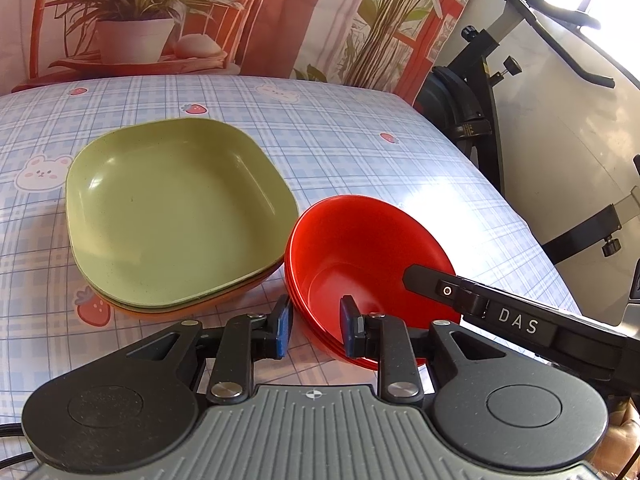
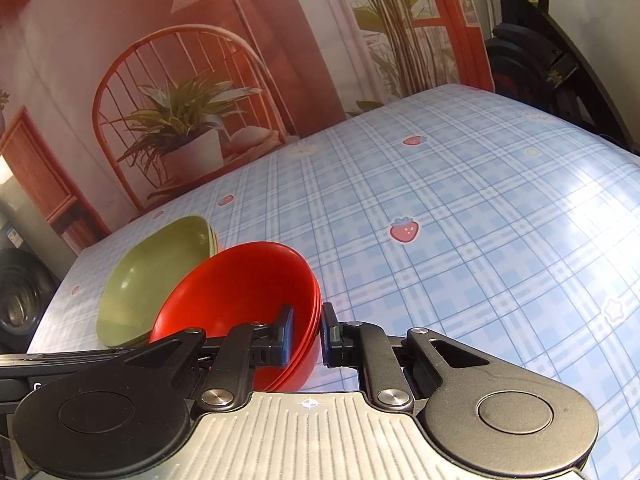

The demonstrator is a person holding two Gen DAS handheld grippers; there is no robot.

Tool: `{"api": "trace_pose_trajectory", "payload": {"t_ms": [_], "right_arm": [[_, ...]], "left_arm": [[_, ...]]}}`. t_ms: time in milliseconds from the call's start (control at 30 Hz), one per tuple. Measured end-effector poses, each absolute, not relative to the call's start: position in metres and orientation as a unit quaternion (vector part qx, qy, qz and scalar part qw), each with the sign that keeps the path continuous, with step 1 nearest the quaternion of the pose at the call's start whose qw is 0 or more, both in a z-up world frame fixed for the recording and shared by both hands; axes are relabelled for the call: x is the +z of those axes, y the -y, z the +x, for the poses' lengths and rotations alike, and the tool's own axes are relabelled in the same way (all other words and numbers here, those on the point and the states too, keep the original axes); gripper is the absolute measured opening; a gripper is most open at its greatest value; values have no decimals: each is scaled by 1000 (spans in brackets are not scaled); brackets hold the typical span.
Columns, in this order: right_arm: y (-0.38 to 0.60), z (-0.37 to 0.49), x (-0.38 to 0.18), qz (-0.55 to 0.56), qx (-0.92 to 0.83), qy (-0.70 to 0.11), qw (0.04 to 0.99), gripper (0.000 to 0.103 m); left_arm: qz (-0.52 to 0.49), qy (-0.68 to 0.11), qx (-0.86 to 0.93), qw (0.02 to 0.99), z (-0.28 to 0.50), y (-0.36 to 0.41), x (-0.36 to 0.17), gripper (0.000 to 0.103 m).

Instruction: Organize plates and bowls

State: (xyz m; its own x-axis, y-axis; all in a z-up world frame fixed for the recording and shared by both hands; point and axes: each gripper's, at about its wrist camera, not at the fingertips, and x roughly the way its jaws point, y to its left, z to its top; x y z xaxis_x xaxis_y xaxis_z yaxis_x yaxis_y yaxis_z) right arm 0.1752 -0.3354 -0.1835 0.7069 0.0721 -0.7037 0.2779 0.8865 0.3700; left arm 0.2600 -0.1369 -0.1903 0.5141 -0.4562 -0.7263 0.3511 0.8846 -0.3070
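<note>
A stack of red bowls (image 1: 360,256) sits tilted on the checked tablecloth, next to a stack of square plates with a green one on top (image 1: 176,208). My left gripper (image 1: 314,328) straddles the near left rim of the bowls, one pad outside and one inside, with a gap left at the rim. My right gripper (image 2: 308,334) straddles the right rim of the red bowls (image 2: 240,292), jaws close around the wall. The green plates (image 2: 156,276) lie behind the bowls. The right gripper's body also shows in the left wrist view (image 1: 480,304).
The table (image 2: 460,220) carries a blue plaid cloth with strawberry prints. A printed backdrop with chair and plants (image 1: 140,20) hangs behind. An exercise bike (image 1: 500,80) stands off the table's right edge.
</note>
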Motion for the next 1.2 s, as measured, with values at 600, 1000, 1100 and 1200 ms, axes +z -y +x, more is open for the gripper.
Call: {"api": "trace_pose_trajectory", "payload": {"t_ms": [600, 1000, 1100, 1200], "right_arm": [[335, 170, -165, 214, -82, -361, 904, 12], [323, 182, -146, 189, -71, -357, 912, 12], [317, 191, -143, 183, -63, -360, 913, 12], [311, 201, -139, 179, -53, -360, 914, 12]], "left_arm": [[-65, -419, -262, 867, 255, 140, -182, 26], [-76, -390, -262, 880, 252, 125, -165, 26], [-81, -387, -256, 882, 254, 119, -162, 26], [-81, -385, -251, 884, 256, 110, -158, 27]]}}
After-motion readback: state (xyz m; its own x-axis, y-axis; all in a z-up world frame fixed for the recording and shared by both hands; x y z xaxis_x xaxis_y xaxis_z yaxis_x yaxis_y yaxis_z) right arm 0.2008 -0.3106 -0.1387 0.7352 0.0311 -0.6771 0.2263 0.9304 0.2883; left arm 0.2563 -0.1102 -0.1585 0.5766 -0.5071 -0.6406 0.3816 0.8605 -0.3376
